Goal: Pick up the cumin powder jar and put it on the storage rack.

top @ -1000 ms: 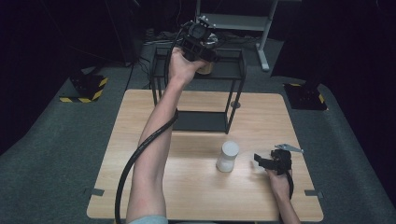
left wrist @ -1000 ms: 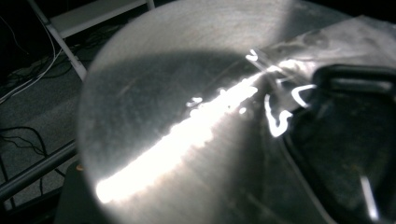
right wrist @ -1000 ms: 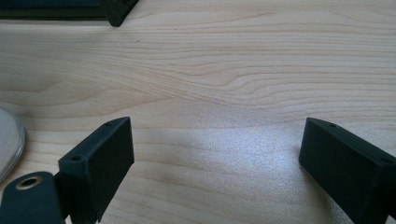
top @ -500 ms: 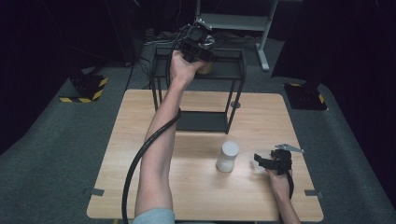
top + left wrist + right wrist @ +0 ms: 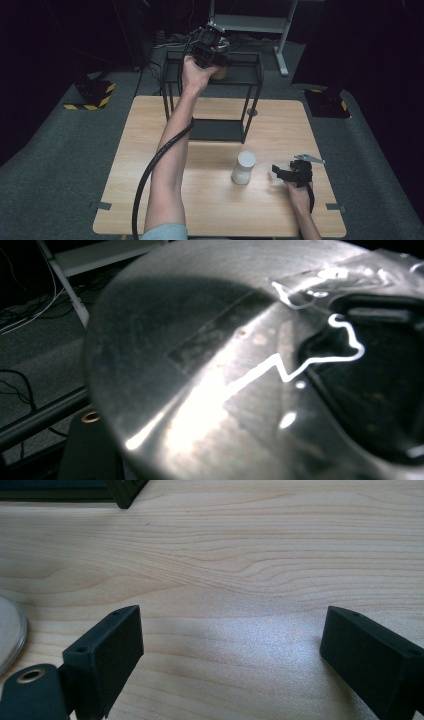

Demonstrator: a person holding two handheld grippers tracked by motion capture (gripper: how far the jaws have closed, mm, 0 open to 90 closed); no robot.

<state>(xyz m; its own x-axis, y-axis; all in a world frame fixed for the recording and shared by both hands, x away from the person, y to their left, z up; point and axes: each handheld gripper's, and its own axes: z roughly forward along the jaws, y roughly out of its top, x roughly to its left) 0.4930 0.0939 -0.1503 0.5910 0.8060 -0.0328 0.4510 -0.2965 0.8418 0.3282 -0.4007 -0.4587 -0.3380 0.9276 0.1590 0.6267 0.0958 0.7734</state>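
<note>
My left gripper [image 5: 212, 50] clamps metal can [image 5: 240, 370] above rack's top shelf [image 5: 245, 75]; right gripper [image 5: 285, 172] released, beside white bottle [image 5: 244, 167].

A: The can [image 5: 210, 365] in the left gripper [image 5: 210, 47] looks like brushed metal, glossy, with glare; the rack [image 5: 252, 95] is thin matt black metal.

B: The table [image 5: 260, 555] is pale wood, smooth, clear grain; the right gripper [image 5: 227, 655] has matt black plastic jaws; the white bottle [image 5: 244, 167] looks dull plastic.
</note>
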